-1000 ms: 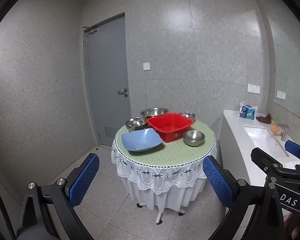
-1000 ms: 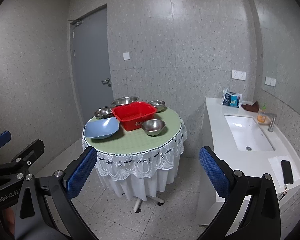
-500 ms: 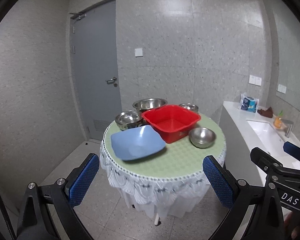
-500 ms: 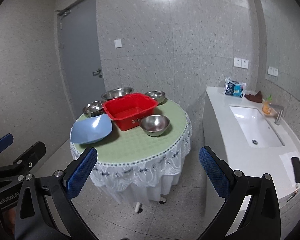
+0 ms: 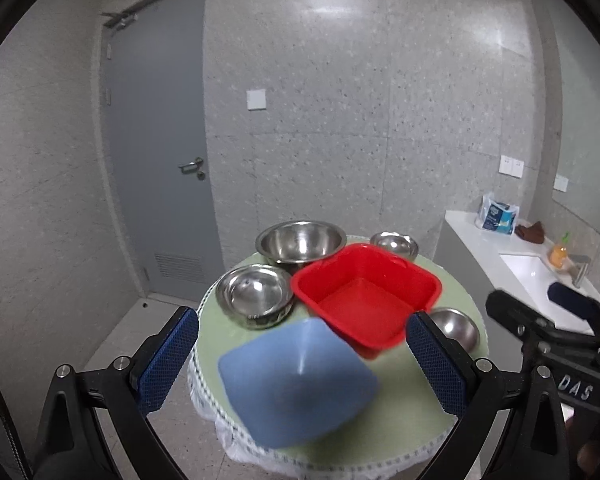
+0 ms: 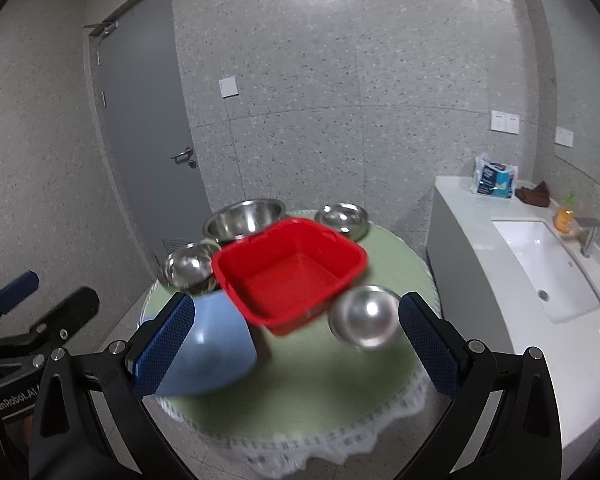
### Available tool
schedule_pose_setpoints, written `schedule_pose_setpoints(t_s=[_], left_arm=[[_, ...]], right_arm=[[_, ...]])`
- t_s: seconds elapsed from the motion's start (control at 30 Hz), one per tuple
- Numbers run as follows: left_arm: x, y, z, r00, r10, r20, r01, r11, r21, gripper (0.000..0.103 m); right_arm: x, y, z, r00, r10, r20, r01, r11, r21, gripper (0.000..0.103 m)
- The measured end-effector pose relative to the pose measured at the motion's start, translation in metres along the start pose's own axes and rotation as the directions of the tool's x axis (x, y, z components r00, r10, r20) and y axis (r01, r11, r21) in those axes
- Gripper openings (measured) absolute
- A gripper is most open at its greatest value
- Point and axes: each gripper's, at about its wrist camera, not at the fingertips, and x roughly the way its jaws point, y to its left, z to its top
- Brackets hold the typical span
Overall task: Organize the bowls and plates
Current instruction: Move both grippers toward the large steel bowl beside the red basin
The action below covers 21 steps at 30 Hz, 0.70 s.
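A round table (image 5: 412, 416) with a green cloth holds a blue square plastic bowl (image 5: 296, 384) at the front left, a red square basin (image 5: 366, 294) in the middle and several steel bowls: a large one (image 5: 300, 240) at the back, one (image 5: 254, 294) at the left, a small one (image 5: 394, 242) at the back right and one (image 5: 456, 326) at the front right. My left gripper (image 5: 300, 364) is open and empty, in front of the blue bowl. My right gripper (image 6: 296, 344) is open and empty, facing the red basin (image 6: 290, 270), blue bowl (image 6: 212, 352) and steel bowl (image 6: 364, 322).
A white counter with a sink (image 6: 544, 268) stands right of the table (image 6: 312, 392), with a tissue pack (image 6: 494, 176), a brown cloth and an orange bottle on it. A grey door (image 5: 156, 140) is behind the table at the left. The table's lace skirt hangs over a tiled floor.
Both grippers have moved forward toward the table, so the bowls and basin look much larger and nearer. Both stay open. Nothing on the table has moved.
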Motion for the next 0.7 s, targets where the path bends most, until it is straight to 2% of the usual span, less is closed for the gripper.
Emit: schedule_pose_setpoints(t_s=[0.1,0.17,0.23,0.37,0.47,0.6,0.67,0.7], left_arm=[[0.044,0.017,0.031,1.0,0.012,-0.018,-0.012,1.0,-0.001,0.102],[0.077,0.03,0.053,0.999,-0.012,-0.046,0.011,1.0,-0.029,0.102],[0.105,0.03,0.074,0.997,0.003,-0.074,-0.006,0.999,-0.045,0.102],[0.192,0.049,0.117,0.986,0.035,-0.163,-0.045,0.997,-0.062,0.102],[0.274,0.064,0.144,0.96,0.079,-0.268,-0.104,0.991,-0.079,0.102],[0.363,0.08,0.161,0.925,0.075,-0.371,-0.121,0.987,-0.102,0.102],[0.414,0.089,0.164,0.894,0.084,-0.44,-0.141,0.985,-0.098,0.101],[0.434,0.09,0.166,0.884,0.085,-0.46,-0.146,0.984,-0.098,0.097]], right_arm=[[0.03,0.004,0.025,1.0,0.0,-0.001,0.0,1.0,-0.018,0.103],[0.058,0.006,0.046,1.0,0.018,-0.012,-0.019,0.999,-0.038,0.103],[0.084,0.008,0.063,0.999,0.034,-0.029,-0.035,0.998,-0.052,0.103],[0.159,0.009,0.1,0.991,0.067,-0.112,-0.076,0.994,-0.077,0.103],[0.227,0.011,0.121,0.971,0.108,-0.211,-0.131,0.987,-0.093,0.103],[0.32,0.009,0.135,0.919,0.126,-0.373,-0.165,0.983,-0.076,0.103],[0.362,0.007,0.138,0.892,0.126,-0.433,-0.174,0.982,-0.073,0.103],[0.375,0.006,0.137,0.885,0.131,-0.446,-0.182,0.981,-0.072,0.103]])
